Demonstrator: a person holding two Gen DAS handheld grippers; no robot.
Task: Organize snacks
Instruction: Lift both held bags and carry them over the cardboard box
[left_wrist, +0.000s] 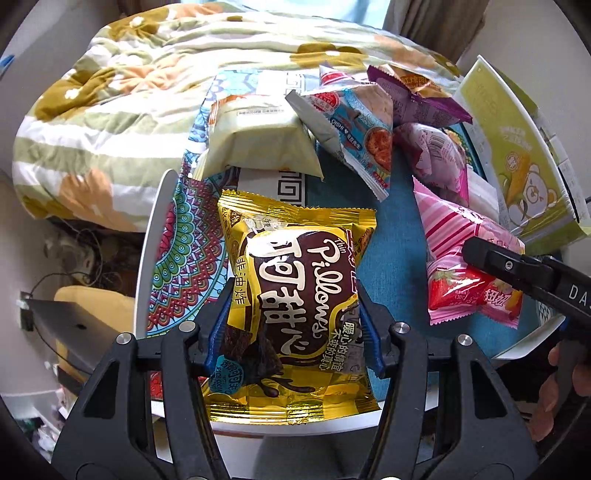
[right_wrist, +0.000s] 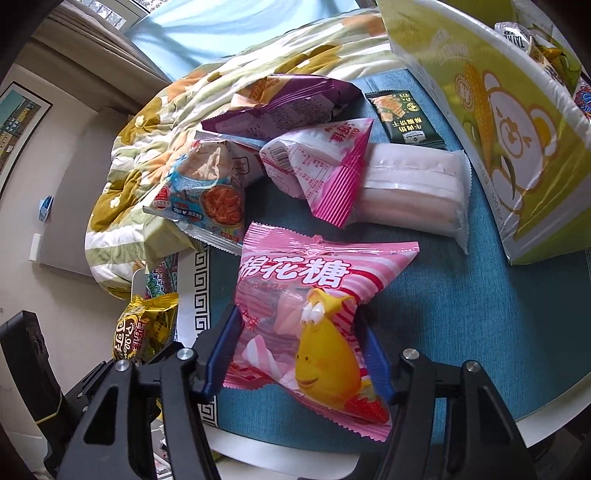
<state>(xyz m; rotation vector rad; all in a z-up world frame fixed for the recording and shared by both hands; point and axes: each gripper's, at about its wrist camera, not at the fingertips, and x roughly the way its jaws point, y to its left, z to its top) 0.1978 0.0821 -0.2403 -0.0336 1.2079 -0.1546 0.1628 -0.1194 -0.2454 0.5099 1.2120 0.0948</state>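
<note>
My left gripper (left_wrist: 293, 338) is shut on a gold and brown Pillows snack bag (left_wrist: 295, 295), held over the near left edge of the table; the bag also shows in the right wrist view (right_wrist: 146, 330). My right gripper (right_wrist: 297, 354) is shut on a pink marshmallow bag (right_wrist: 314, 310) with a yellow cartoon figure, over the blue tablecloth (right_wrist: 498, 332). That pink bag (left_wrist: 465, 266) and the right gripper's black finger (left_wrist: 517, 267) show at the right of the left wrist view.
A pile of snack packets lies on the table: blue shrimp-cracker bag (right_wrist: 210, 195), purple bag (right_wrist: 280, 103), pink-white packet (right_wrist: 317, 166), pale wafer pack (right_wrist: 413, 188), dark green packet (right_wrist: 402, 118), cream packet (left_wrist: 255, 144). A green corn-and-bear box (right_wrist: 491, 129) stands right. A floral quilt (left_wrist: 110, 110) lies behind.
</note>
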